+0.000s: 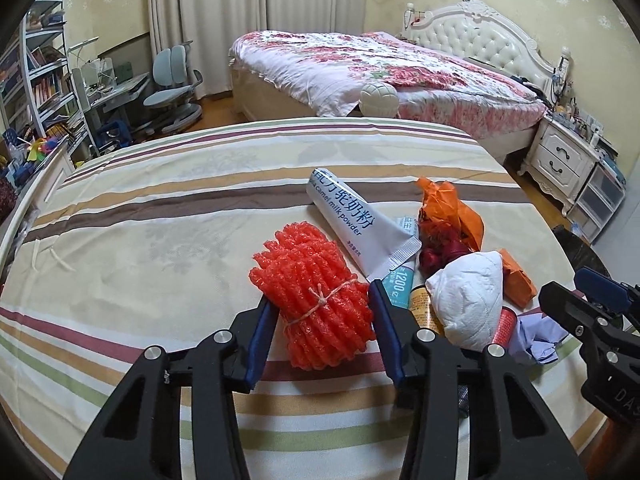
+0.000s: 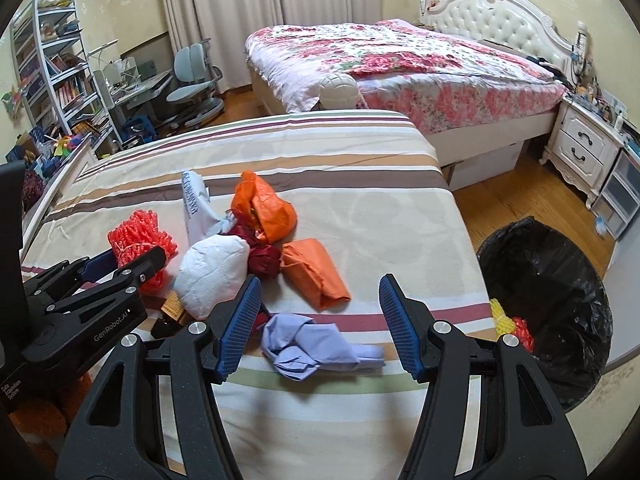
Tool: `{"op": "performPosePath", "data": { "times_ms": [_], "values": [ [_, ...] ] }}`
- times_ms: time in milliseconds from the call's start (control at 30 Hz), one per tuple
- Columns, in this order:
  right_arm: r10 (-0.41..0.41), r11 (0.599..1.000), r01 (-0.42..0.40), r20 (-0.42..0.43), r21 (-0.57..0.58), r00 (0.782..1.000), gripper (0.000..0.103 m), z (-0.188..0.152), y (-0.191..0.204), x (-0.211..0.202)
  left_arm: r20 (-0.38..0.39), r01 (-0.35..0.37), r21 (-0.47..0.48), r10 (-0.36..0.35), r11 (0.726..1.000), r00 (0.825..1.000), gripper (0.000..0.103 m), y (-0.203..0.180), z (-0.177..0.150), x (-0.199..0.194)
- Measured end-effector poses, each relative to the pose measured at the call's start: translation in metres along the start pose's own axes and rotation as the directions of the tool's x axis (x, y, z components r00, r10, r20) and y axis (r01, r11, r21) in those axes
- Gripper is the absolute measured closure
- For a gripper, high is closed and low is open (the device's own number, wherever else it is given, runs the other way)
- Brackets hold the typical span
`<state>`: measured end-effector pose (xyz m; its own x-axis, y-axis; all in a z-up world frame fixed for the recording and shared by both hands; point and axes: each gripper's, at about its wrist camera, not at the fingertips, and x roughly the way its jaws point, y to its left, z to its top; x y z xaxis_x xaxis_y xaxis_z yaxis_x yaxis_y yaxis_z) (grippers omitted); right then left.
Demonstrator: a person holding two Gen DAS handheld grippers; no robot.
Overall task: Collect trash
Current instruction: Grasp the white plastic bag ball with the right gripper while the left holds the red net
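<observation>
A pile of trash lies on a striped bed cover (image 1: 160, 208). My left gripper (image 1: 322, 300) stands open around a tied bundle of red foam netting (image 1: 316, 292), its jaws on either side of the bundle. The bundle also shows in the right wrist view (image 2: 138, 240). My right gripper (image 2: 318, 296) is open and empty above a crumpled lilac paper (image 2: 316, 348). Near it lie a white crumpled tissue (image 2: 210, 272), folded orange paper (image 2: 316, 272), an orange plastic bag (image 2: 264, 208) and a milk powder sachet (image 1: 348, 220).
A trash bin with a black liner (image 2: 560, 288) stands on the floor right of the bed, holding yellow and red netting (image 2: 512, 324). A floral bed (image 2: 400, 60), a nightstand (image 2: 584, 148), a desk chair (image 2: 192, 80) and shelves (image 2: 52, 64) lie beyond.
</observation>
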<state>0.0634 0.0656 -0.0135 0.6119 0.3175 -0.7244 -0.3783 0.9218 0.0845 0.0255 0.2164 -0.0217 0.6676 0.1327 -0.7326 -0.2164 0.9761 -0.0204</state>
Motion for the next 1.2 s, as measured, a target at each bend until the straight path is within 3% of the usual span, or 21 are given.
{"op": "performPosePath", "data": {
  "times_ms": [567,700,833,1200],
  "values": [
    [0.076,0.992,-0.079,-0.032,-0.096,0.997,0.043,0.001,0.06,0.012,0.012,-0.084,-0.066,0.085,0.994,0.996,0.058,0.056,-0.01,-0.019],
    [0.071,0.992,-0.076,-0.05,-0.098,0.996,0.047,-0.002,0.064,0.019,0.003,-0.084,-0.081,0.085,0.993,0.996,0.058,0.062,-0.012,-0.018],
    [0.053,0.992,-0.06,-0.066,-0.109,0.996,0.063,-0.004,0.069,0.025,0.0,-0.077,-0.088,0.077,0.993,0.997,0.058,0.062,-0.014,-0.018],
    [0.04,0.995,-0.04,0.002,-0.092,0.999,0.066,0.003,0.056,0.0,0.02,-0.061,-0.088,0.063,0.994,0.998,0.058,0.06,-0.013,-0.025]
  ]
}}
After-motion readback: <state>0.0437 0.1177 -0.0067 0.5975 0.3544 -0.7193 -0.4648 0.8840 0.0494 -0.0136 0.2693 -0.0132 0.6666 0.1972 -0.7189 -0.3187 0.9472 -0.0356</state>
